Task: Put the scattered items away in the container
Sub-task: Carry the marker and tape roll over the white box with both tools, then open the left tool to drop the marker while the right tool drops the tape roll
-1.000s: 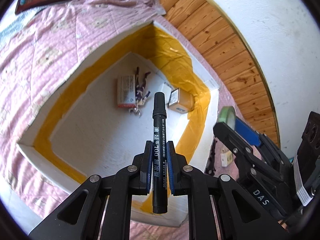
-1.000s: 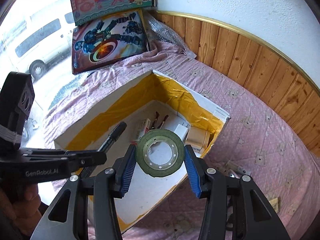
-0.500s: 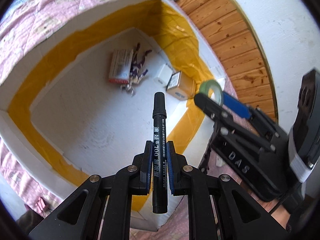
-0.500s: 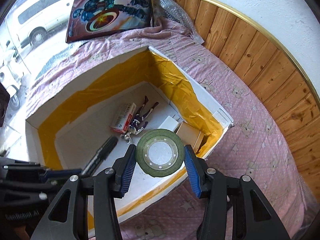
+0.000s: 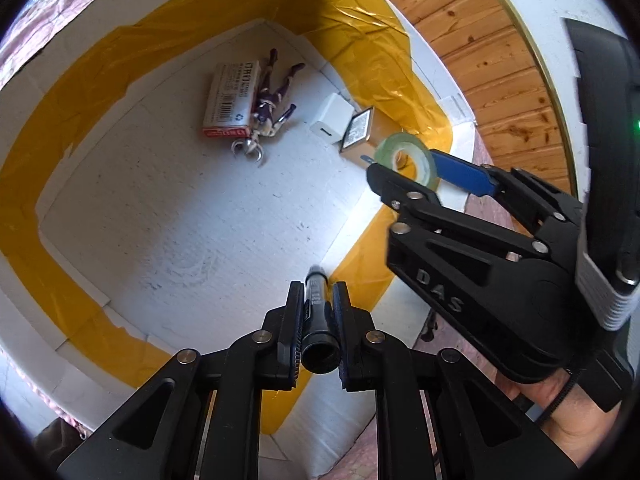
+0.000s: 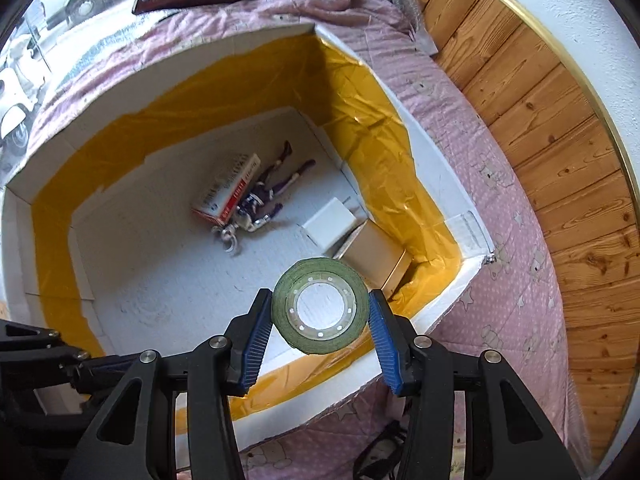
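A white foam box (image 6: 436, 176) lined with yellow tape lies open on the bed. My left gripper (image 5: 316, 300) is shut on a black marker (image 5: 320, 354), which points tip-down over the box floor near its front wall. My right gripper (image 6: 320, 312) is shut on a green tape roll (image 6: 320, 308) over the box's near right corner. The left wrist view shows that tape roll (image 5: 406, 158) and the right gripper (image 5: 404, 176) from the side. The left gripper (image 6: 40, 356) shows at the lower left of the right wrist view.
Inside the box lie a red-and-white carton (image 6: 228, 192), a purple figurine (image 6: 268, 192), a white block (image 6: 330, 226) and a brown box (image 6: 376, 256). A pink quilt (image 6: 500, 208) surrounds the box, with a wood-panelled wall (image 6: 560, 120) to the right. A hand (image 5: 560, 400) holds the right gripper.
Both grippers have come down closer over the box. The marker has swung in the left jaws from upright to pointing away, end-on. The tape roll has moved in over the box corner.
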The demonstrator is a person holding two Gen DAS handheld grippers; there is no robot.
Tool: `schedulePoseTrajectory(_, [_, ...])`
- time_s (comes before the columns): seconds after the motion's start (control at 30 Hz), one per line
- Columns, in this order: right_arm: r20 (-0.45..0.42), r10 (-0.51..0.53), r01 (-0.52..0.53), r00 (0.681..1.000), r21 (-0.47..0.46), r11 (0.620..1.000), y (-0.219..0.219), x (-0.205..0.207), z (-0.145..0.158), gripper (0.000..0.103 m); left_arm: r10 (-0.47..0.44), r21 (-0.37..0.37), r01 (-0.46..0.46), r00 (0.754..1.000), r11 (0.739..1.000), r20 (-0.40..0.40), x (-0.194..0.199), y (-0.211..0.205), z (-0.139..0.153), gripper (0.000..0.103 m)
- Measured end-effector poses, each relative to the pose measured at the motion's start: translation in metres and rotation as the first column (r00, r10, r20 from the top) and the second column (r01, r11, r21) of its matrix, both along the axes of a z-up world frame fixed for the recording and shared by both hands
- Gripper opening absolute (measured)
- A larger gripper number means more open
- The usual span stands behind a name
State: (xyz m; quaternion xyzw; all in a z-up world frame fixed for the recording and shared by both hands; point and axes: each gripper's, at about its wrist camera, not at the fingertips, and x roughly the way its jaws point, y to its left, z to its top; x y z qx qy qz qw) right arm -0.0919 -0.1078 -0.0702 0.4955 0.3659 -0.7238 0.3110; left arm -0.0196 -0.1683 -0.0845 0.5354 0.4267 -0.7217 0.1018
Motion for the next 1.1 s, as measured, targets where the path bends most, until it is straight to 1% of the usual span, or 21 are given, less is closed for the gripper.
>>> schedulePoseTrajectory(0.13, [-0.007, 0.002, -0.002, 1.000, 0.013, 1.000, 0.000, -0.001, -0.007, 0.049, 0.020, -0.003, -0.020, 1.000, 1.000, 0.002, 0.000, -0.006, 0.001, 0.014])
schedulePoseTrajectory(0.27, [-0.008, -0.007, 0.007, 1.000, -0.001, 1.000, 0.001, -0.004, -0.006, 0.050, 0.042, 0.022, -0.042, 0.999, 0.999, 0.025, 0.002, -0.013, -0.005, 0.023])
schedulePoseTrajectory(0.47, [-0.010, -0.010, 0.010, 1.000, -0.010, 1.000, 0.001, -0.004, -0.006, 0.052, 0.074, 0.027, -0.075, 0.997, 0.997, 0.030, 0.005, -0.022, -0.005, 0.033])
schedulePoseTrajectory(0.53, [-0.005, -0.014, 0.014, 1.000, -0.015, 1.000, 0.001, -0.005, -0.006, 0.053, 0.081, 0.028, -0.082, 0.996, 0.996, 0.026, 0.006, -0.023, -0.004, 0.035])
schedulePoseTrajectory(0.63, [0.000, -0.022, 0.022, 1.000, -0.023, 1.000, 0.002, -0.003, -0.005, 0.053, 0.088, 0.022, -0.089, 0.996, 0.996, 0.017, 0.008, -0.025, -0.001, 0.035])
schedulePoseTrajectory(0.73, [0.000, -0.023, 0.023, 1.000, -0.026, 0.999, 0.003, -0.001, -0.004, 0.053, 0.126, 0.000, -0.126, 0.992, 0.992, 0.012, 0.012, -0.032, 0.003, 0.035])
schedulePoseTrajectory(1.1, [0.004, -0.043, 0.043, 0.999, -0.048, 0.998, 0.005, 0.006, 0.002, 0.053, 0.183, -0.020, -0.184, 0.983, 0.983, -0.025, 0.023, -0.051, 0.012, 0.035])
